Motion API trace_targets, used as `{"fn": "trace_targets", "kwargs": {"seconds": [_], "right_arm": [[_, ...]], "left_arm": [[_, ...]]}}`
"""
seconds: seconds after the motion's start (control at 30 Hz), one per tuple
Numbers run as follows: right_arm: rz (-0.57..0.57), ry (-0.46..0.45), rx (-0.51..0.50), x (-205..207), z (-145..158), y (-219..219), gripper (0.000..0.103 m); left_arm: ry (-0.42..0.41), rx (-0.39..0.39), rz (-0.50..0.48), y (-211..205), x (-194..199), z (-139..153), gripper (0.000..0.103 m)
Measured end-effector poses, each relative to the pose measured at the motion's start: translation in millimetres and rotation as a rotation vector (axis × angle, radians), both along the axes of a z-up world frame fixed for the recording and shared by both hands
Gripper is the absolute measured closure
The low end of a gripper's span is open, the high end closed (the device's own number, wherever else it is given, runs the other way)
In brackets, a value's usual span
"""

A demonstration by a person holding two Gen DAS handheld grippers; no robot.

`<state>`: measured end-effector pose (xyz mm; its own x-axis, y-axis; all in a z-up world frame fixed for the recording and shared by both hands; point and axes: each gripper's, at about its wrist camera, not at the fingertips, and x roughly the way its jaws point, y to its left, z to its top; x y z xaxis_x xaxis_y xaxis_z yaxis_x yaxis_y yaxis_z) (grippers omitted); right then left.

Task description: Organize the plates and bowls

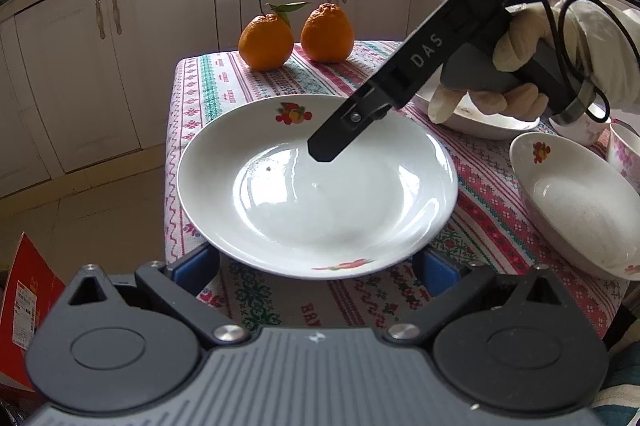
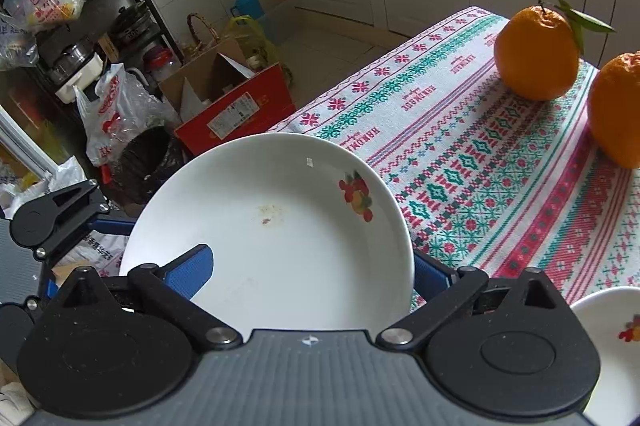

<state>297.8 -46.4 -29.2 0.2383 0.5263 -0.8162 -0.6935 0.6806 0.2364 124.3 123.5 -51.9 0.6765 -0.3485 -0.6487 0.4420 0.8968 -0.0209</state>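
A white plate with fruit prints (image 1: 316,185) lies at the near left corner of the patterned tablecloth (image 1: 248,77), partly past the table edge; it also shows in the right wrist view (image 2: 272,226). My left gripper (image 1: 316,266) is open, its blue fingers (image 1: 200,266) under the plate's near rim on both sides. My right gripper (image 2: 308,266) is open over the plate, one blue finger (image 2: 188,266) above the inside and the other past the rim; its black body shows in the left wrist view (image 1: 348,117) above the plate. A white bowl (image 1: 576,201) sits at right.
Two oranges (image 1: 266,41) (image 1: 327,33) stand at the table's far end. Another white dish (image 1: 480,121) and a patterned cup (image 1: 624,145) sit at far right. A red box (image 2: 236,109), bags and a metal rack (image 2: 100,17) stand on the floor left of the table.
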Motion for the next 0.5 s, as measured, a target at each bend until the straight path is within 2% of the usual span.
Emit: {"fn": "trace_targets", "kwargs": {"seconds": [0.23,0.5], "right_arm": [[-0.024,-0.07,0.004,-24,22,-16,0.0],[-0.05,-0.159,-0.012,-77,48,-33,0.0]], "left_arm": [[0.02,-0.022,0.025,4,-19,5,0.001],[-0.036,-0.003,0.028,-9,-54,19,0.001]]}}
